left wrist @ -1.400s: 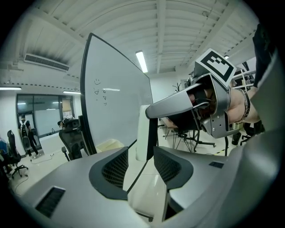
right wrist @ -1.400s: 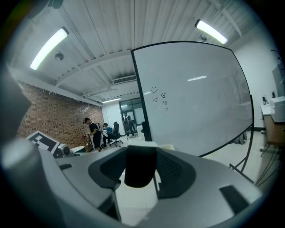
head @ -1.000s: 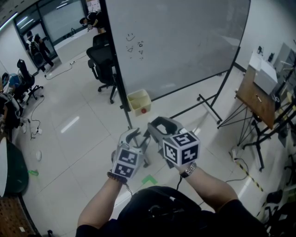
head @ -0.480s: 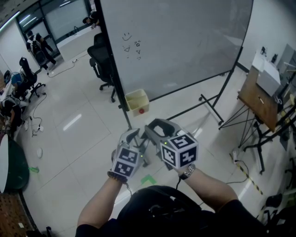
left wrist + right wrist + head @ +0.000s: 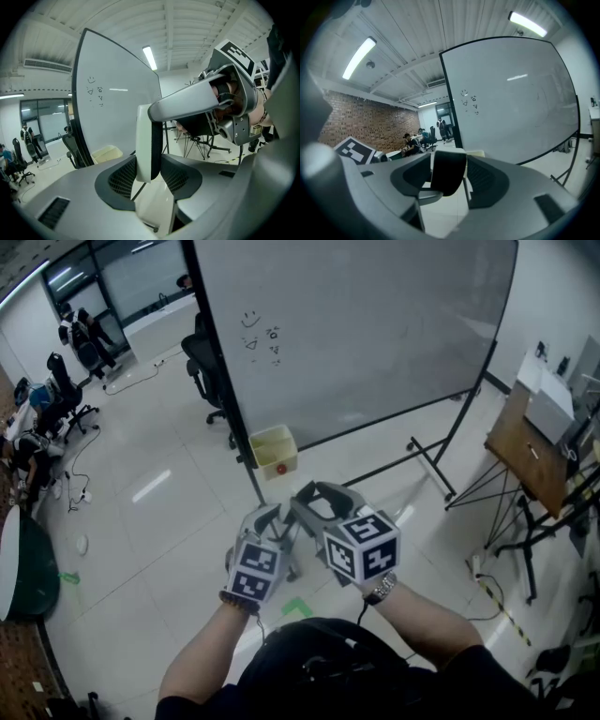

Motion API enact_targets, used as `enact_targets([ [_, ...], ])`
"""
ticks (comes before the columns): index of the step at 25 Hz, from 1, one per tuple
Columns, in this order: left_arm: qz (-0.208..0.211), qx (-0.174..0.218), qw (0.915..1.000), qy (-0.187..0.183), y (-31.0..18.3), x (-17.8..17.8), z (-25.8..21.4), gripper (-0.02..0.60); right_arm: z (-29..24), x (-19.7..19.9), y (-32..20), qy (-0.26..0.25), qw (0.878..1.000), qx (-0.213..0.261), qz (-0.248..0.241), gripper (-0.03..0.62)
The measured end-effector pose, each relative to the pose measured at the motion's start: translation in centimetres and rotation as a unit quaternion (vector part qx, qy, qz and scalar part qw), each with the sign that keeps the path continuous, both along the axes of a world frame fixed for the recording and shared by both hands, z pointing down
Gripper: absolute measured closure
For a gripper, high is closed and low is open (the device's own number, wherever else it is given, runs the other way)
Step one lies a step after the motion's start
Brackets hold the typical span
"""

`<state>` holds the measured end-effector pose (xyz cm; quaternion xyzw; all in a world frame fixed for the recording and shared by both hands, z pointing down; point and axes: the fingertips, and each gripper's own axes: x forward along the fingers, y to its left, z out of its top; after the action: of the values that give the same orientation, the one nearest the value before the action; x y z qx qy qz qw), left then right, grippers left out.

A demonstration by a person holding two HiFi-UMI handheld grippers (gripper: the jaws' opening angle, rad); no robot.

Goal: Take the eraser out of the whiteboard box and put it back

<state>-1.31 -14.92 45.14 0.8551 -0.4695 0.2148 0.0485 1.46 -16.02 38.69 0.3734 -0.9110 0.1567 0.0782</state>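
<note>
left gripper (image 5: 266,517): grey and white two-jaw tool with a marker cube, held low before the person's body. its jaws stand a little apart and have just been narrowing, with nothing between them.
right gripper (image 5: 322,499): matching grey tool just beside the left and slightly ahead. its jaws stand apart and have just been widening, with nothing held.
step in hand: by my reading, the approach to the pale yellow open-topped whiteboard box (image 5: 265,461). both grippers are well apart from it.
how to do it well: come closer and lower, then bring one gripper in over the open top. set its jaws across the eraser's narrow sides and close only once both pads flank it. keep the other gripper off the black post (image 5: 78,124) so the box is not knocked.
eraser: not made out from here. a small red spot (image 5: 280,468) shows low on the box, and i cannot tell whether that is it.
surface: glossy pale tiled floor (image 5: 159,512), with a small green tape mark (image 5: 302,605) close to the person.
box's place: at the foot of the post. i cannot tell whether it hangs there or stands on the floor.
whiteboard (image 5: 375,334): large white board on a black stand, with a smiley and small scribbles (image 5: 255,331) near its upper left.
right side: brown wooden board (image 5: 520,442) on a black stand.
far left: black office chairs (image 5: 208,357), then people by a glass partition (image 5: 122,282).
</note>
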Motion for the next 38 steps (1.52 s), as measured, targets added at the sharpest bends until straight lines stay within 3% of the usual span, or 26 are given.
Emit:
enact_targets([
  [13, -0.060, -0.015, 0.9981, -0.005, -0.4, -1.3, 0.7, 0.426, -0.2, 1.9, 0.3, -0.041, 0.999, -0.002, -0.012, 0.312],
  [20, -0.075, -0.013, 0.9971, -0.003, -1.1, -2.4, 0.9, 0.426, 0.5, 2.2, -0.4, -0.035, 0.999, -0.009, -0.006, 0.327],
  [38, -0.075, -0.021, 0.9968, 0.019, -7.4, -5.8, 2.0, 0.426, 2.0, 0.3, -5.7, 0.014, 1.000, -0.004, 0.016, 0.571],
])
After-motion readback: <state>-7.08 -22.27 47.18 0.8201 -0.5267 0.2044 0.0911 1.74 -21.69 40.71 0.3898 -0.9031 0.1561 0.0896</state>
